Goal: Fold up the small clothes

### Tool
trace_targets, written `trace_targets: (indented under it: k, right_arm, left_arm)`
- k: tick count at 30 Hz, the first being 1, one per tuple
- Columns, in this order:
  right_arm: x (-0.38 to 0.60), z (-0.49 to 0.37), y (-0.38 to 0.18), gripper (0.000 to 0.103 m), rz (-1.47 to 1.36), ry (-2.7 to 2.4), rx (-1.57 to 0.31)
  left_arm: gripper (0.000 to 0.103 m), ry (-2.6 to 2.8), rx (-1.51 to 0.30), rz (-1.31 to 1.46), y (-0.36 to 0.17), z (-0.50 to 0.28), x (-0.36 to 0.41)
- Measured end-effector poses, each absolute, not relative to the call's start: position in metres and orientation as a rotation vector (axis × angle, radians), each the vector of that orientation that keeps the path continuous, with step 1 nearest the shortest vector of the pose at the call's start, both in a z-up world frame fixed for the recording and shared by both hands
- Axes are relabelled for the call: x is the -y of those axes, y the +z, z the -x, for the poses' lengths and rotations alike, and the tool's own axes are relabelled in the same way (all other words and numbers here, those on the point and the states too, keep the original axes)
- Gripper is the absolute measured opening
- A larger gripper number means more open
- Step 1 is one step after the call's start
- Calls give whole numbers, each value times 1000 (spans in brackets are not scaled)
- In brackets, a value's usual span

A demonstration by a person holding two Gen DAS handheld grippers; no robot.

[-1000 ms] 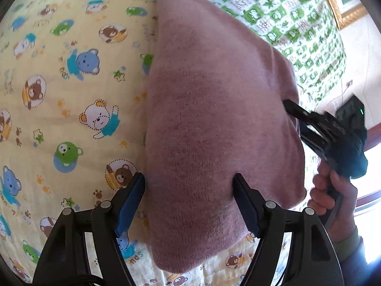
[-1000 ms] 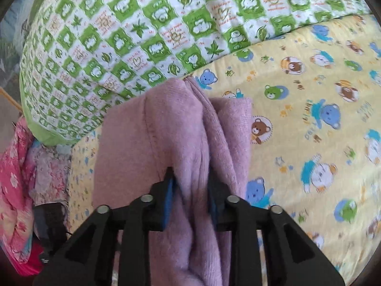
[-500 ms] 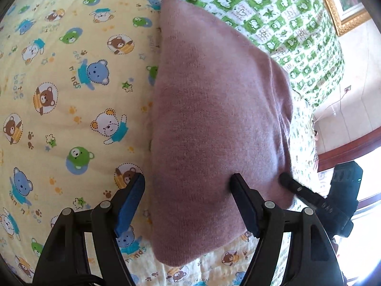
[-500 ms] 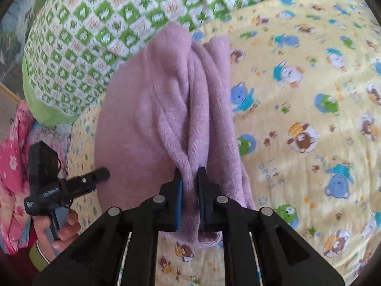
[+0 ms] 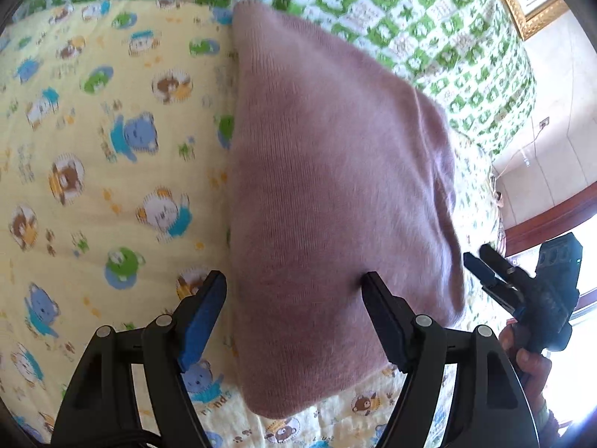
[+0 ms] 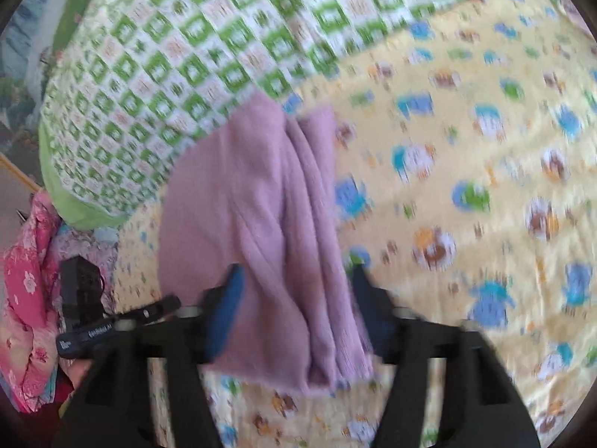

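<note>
The mauve knit garment [image 5: 335, 201] lies folded on the yellow bear-print sheet [image 5: 112, 171] of the bed, its far end reaching up to the green-and-white checked quilt [image 5: 429, 30]. From the right wrist view the garment [image 6: 253, 224] shows its layered edges, a stack of soft ridges running toward the camera along its right side. The right gripper [image 6: 294, 280] sits low over that near end, its fingers [image 6: 227, 306] opening right now with the folded ridges between them, pads clear of the cloth; the picture is blurred, so fine contact is hard to judge. The left gripper [image 5: 294, 291] hovers at the garment's near part, fingers [image 5: 203, 317] spread wide, one over the sheet just beside the knit's edge, the other over the knit itself, gripping nothing. In the left wrist view the right gripper [image 5: 481, 261] shows just off the garment's right edge, held by a hand [image 5: 530, 362]. Off the bed's left side, a pink floral cloth [image 6: 26, 291] is heaped up.
</note>
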State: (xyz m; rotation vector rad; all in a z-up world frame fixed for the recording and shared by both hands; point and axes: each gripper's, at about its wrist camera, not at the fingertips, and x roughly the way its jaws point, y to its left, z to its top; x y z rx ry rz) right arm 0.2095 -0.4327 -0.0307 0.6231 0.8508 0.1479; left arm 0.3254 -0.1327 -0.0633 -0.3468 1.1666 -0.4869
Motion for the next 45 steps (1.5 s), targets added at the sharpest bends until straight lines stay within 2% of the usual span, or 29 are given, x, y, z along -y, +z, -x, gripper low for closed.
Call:
trace_targets:
  k: [5, 11, 15, 18, 20, 22, 23, 24, 25, 30, 32, 36, 45]
  right_arm:
    - [431, -254, -33, 70, -615, 170, -855]
    - [420, -297, -56, 78, -554, 202, -957]
    - [423, -304, -70, 77, -559, 199, -975]
    - [427, -303, -74, 71, -577, 213, -963]
    - [427, -303, -76, 62, -587, 229, -964]
    - [428, -304, -78, 51, -609, 252, -973]
    - [427, -304, -79, 49, -608, 258, -975]
    - [426, -303, -79, 45, -602, 259, -974]
    - [424, -304, -78, 41, -602, 262, -972]
    - [419, -301, -72, 32, -629, 276, -947]
    - [419, -296, -66, 31, -651, 290, -928]
    - [412, -284, -50, 30, -676, 326, -882]
    - [356, -258, -20, 30, -649, 434, -882]
  left_arm:
    - [81, -461, -1156, 377, -59, -347, 125]
    - [91, -456, -1174, 375, -66, -371, 129]
    - [92, -473, -1193, 400, -79, -383, 133]
    - [92, -483, -1197, 427, -85, -386, 136]
    - [92, -491, -1197, 430, -88, -388, 141]
    - [90, -501, -1201, 418, -91, -389, 147]
    - [87, -503, -1202, 408, -91, -389, 151]
    - [79, -508, -1198, 395, -91, -389, 154]
    - [74, -512, -1197, 388, -91, -389, 156]
    - [48, -515, -1160, 385, -81, -382, 155]
    - [43, -527, -1137, 389, -73, -376, 153]
    - [39, -526, -1108, 391, -57, -361, 146]
    - [38, -490, -1058, 411, -16, -305, 92]
